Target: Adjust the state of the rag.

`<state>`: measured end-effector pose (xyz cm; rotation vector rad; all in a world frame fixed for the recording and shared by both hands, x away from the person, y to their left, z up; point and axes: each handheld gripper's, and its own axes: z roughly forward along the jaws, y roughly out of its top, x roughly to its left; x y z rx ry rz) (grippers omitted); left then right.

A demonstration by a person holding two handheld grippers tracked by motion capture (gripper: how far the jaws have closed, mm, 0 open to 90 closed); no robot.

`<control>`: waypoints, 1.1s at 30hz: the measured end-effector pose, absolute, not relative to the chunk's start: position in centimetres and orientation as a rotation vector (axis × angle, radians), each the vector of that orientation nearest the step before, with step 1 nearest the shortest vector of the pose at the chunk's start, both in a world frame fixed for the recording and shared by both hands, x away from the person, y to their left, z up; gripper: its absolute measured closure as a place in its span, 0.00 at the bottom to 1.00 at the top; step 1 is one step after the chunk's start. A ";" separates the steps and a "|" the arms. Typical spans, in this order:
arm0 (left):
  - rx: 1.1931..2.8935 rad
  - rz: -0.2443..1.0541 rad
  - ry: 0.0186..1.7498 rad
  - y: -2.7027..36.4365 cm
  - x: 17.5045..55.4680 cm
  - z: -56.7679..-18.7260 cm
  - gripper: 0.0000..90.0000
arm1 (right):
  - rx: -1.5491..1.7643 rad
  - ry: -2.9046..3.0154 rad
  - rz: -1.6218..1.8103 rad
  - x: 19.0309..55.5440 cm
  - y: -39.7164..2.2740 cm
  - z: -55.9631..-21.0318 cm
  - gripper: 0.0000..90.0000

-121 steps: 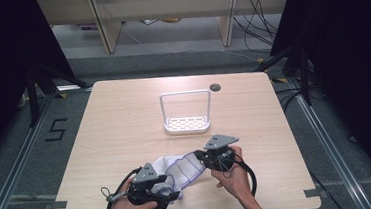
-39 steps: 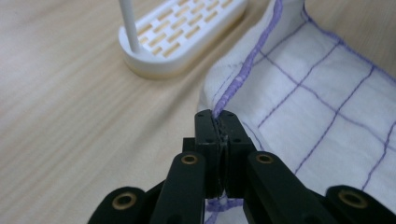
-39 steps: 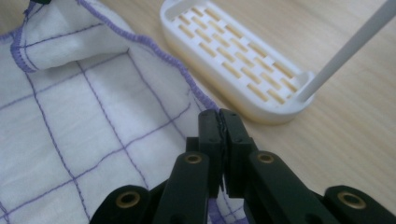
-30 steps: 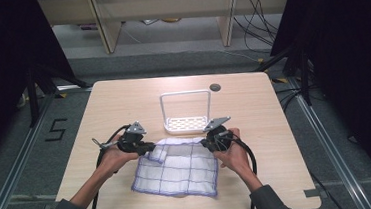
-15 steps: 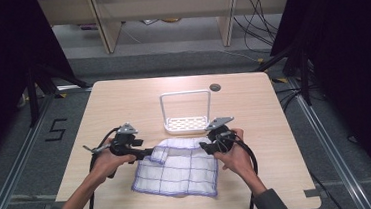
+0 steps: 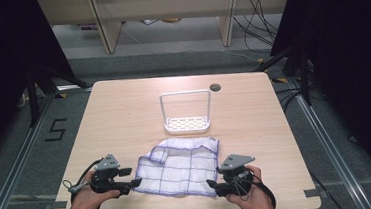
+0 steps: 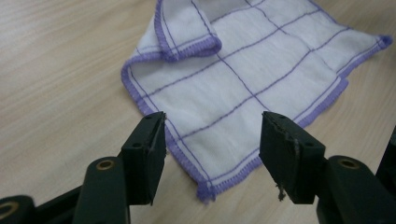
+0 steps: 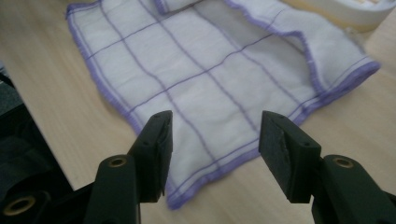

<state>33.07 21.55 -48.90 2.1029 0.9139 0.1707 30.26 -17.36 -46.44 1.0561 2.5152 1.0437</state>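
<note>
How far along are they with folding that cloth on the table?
Done: the cloth lies spread on the table, one far corner flopped over. In hand: the left gripper and right gripper sit at its two near corners, jaws just opened and apart, cloth edge in front of them, nothing pinched. Left: probably grabbing those corners and making a fold; none looks made yet.

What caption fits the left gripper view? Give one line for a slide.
Open left gripper poised over the near corner of the cloth on the table.

Soft woven cloth (image 6: pixel 181 166) lies on the matt, smooth wood-grain table (image 6: pixel 124 114).
</note>
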 end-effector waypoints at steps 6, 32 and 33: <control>2.150 0.181 0.926 21.5 32.5 -50.2 0.49 | 1.049 2.566 0.985 29.4 -16.8 -48.5 0.55; 2.287 0.159 0.557 16.8 27.6 -50.5 0.97 | 0.954 2.547 0.913 27.8 -20.9 -47.4 0.96; 2.272 0.143 0.578 16.5 27.4 -50.7 0.97 | 0.958 2.569 0.892 27.5 -21.1 -47.4 0.96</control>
